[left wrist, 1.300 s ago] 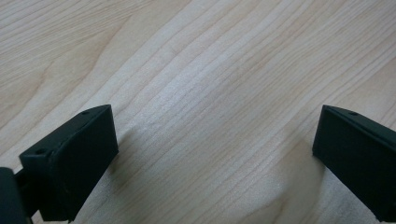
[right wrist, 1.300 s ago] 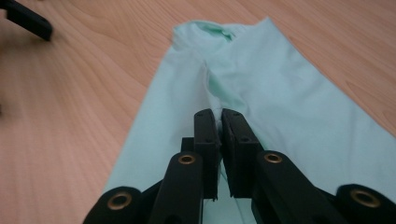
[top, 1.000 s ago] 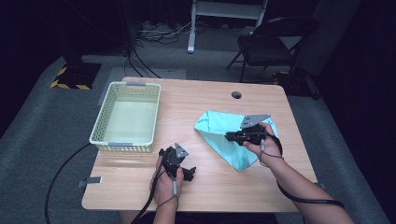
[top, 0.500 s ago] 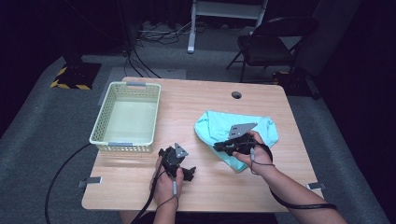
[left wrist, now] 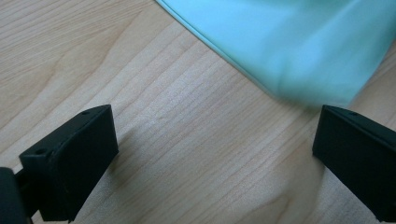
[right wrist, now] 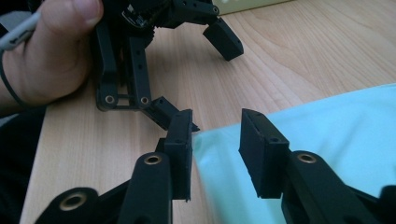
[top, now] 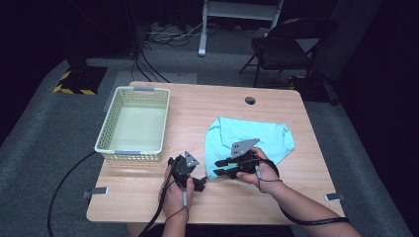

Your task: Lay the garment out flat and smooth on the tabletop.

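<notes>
- The turquoise cloth [top: 249,138] lies crumpled on the wooden table [top: 207,106], right of the basket [top: 133,123].
- The right gripper [top: 220,168], jaws just opening, straddles the cloth's near corner without pinching it.
- The left gripper [top: 200,183] rests beside it, jaws wide apart over bare wood.

A pale wooden counter [top: 197,207] stands on grey carpet [top: 44,148]. Behind it, in a dark room, are a black folding chair [top: 286,49], a white stand [top: 237,15] and floor cables [top: 148,54].

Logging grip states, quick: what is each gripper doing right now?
Left gripper: open wide, holding nothing.
Right gripper: jaws just opened, over the corner of the light blue cloth, not pressing it.
</notes>
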A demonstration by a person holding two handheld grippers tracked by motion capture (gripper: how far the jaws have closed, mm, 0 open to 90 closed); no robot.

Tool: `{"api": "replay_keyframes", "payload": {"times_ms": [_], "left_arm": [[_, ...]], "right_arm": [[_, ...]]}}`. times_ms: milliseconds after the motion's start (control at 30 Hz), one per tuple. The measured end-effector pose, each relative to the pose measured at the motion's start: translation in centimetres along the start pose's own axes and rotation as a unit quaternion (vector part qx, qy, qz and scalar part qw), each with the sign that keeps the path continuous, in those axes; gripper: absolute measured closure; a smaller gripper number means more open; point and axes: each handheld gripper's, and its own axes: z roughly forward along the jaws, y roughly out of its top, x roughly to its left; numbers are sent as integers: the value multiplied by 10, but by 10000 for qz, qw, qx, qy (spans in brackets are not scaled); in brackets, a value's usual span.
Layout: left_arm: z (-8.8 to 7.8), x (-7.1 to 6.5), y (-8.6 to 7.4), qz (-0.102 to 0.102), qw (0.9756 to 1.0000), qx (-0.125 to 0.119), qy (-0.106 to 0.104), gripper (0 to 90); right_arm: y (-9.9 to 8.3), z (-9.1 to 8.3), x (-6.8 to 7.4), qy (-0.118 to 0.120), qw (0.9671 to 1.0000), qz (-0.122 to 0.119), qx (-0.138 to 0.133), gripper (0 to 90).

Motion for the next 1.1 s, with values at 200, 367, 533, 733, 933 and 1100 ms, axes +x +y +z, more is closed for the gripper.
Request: {"api": "replay_keyframes", "payload": {"times_ms": [200, 367, 533, 733, 933, 1100], "left_arm": [[0, 0, 0, -1, 10000, -1, 1, 3], [0, 0, 0, 1, 10000, 0, 0, 3], [0, 0, 0, -1, 10000, -1, 0, 3], [0, 0, 0, -2, 10000, -1, 1, 2], [-2, 2, -2, -87, 9999, 0, 68, 3], [-3, 4, -3, -91, 9999, 15, 118, 3]], "right_arm": [[-1, -13, -12, -198, 9996, 173, -83, 607], [-5, -27, -26, -443, 9986, 282, -62, 604], [-10, -41, -42, -719, 9965, 417, -36, 598], [-22, -57, -65, -1077, 9917, 696, 31, 596], [-38, -67, -83, -1342, 9865, 933, 122, 596], [-52, -73, -98, -1603, 9804, 1112, 267, 599]]}}
